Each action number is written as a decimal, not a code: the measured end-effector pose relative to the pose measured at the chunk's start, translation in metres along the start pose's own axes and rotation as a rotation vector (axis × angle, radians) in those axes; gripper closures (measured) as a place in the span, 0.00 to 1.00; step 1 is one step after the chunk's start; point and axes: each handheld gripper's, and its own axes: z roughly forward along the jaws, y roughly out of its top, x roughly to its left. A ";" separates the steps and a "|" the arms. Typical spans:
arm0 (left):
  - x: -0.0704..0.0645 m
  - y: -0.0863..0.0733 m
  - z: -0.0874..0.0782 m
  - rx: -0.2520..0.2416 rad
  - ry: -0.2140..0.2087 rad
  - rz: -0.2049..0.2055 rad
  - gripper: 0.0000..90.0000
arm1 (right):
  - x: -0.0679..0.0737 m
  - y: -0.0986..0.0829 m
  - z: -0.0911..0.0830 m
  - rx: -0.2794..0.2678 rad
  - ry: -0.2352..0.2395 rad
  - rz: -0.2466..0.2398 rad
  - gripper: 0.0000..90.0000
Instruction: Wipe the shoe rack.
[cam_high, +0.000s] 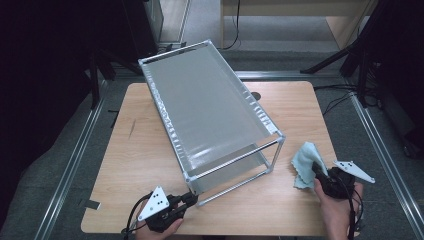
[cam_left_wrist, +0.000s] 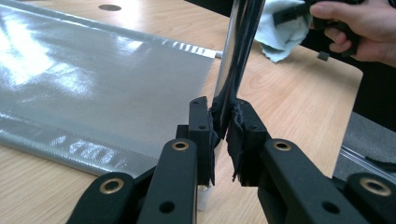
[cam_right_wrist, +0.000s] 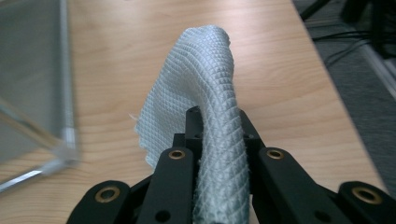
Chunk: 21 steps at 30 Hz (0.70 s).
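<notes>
While pinched — cloth (cam_right_wrist: 205, 88), its lower end hidden.

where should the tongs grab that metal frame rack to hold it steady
Grip a bare corner post at the near end, from the person's side. The frame has thin chrome tubes that fit between the jaws, and its grey sheet offers no edge. The left tongs already clamp one such tube; the right tongs hold the cloth.

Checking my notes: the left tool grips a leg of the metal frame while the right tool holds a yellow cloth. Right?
Not quite: the cloth is pale blue, not yellow, as the right gripper view shows. The rest holds: the left tool grips the frame's leg, and the right tool holds the cloth.
</notes>
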 end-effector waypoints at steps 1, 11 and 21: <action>0.001 0.000 -0.001 -0.001 0.005 -0.003 0.89 | -0.002 -0.001 0.001 0.004 -0.006 0.001 0.90; 0.010 0.001 -0.006 0.002 0.053 0.004 0.89 | -0.004 0.002 0.004 0.005 -0.040 0.026 0.42; 0.024 0.001 -0.014 -0.006 0.104 -0.026 0.89 | 0.065 0.013 -0.027 -0.123 0.217 -0.107 0.32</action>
